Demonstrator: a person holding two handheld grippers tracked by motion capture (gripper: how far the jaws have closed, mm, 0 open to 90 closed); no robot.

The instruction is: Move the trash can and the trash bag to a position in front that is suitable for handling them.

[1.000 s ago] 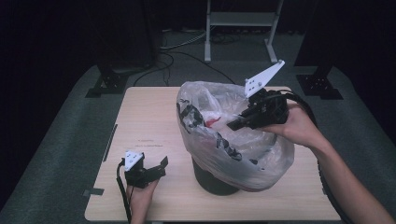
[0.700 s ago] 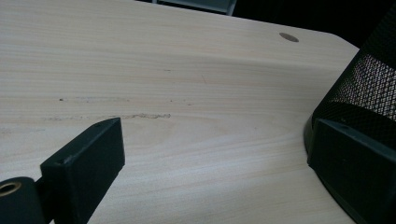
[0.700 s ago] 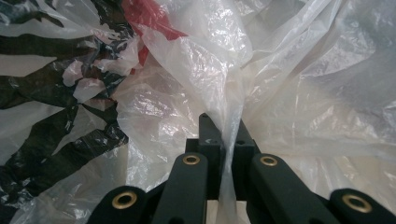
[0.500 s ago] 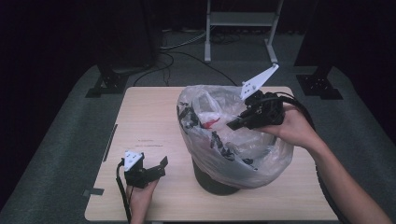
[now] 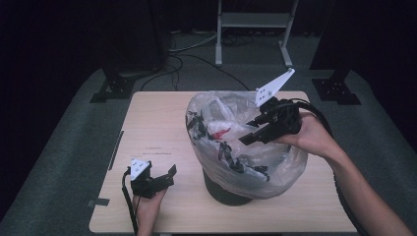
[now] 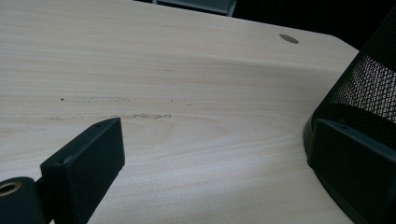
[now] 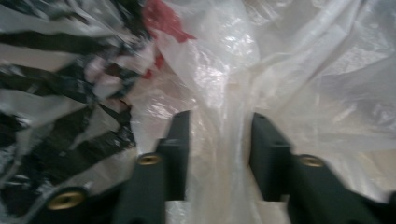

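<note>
A clear plastic bag point(image 5: 275, 162) lines a black mesh bin point(image 5: 226, 191) at the table's middle right. Black strips and a red scrap point(image 5: 220, 132) show through the bag. My right gripper point(image 5: 250, 132) reaches into the bag's mouth from the right, over its near rim. In the right gripper view a bunched fold of the bag point(image 7: 219, 93) runs between the two jaws of my right gripper point(image 7: 219, 126), which stand close together on it. The red scrap point(image 7: 161, 18) lies beyond. My left gripper point(image 5: 168, 177) rests low at the table's front left, open, with bare wood between the jaws point(image 6: 215, 140) and the bin's wall point(image 6: 369, 79) beside it.
The light wooden table point(image 5: 152, 128) has free room to the left and behind the bin. Around it lie grey carpet, cables, black stand feet point(image 5: 113, 88) and a white shelf frame point(image 5: 251, 19) at the back.
My right gripper has shifted slightly left and down at the bag's rim, and the bag has slumped a little. The left gripper has stayed put.
</note>
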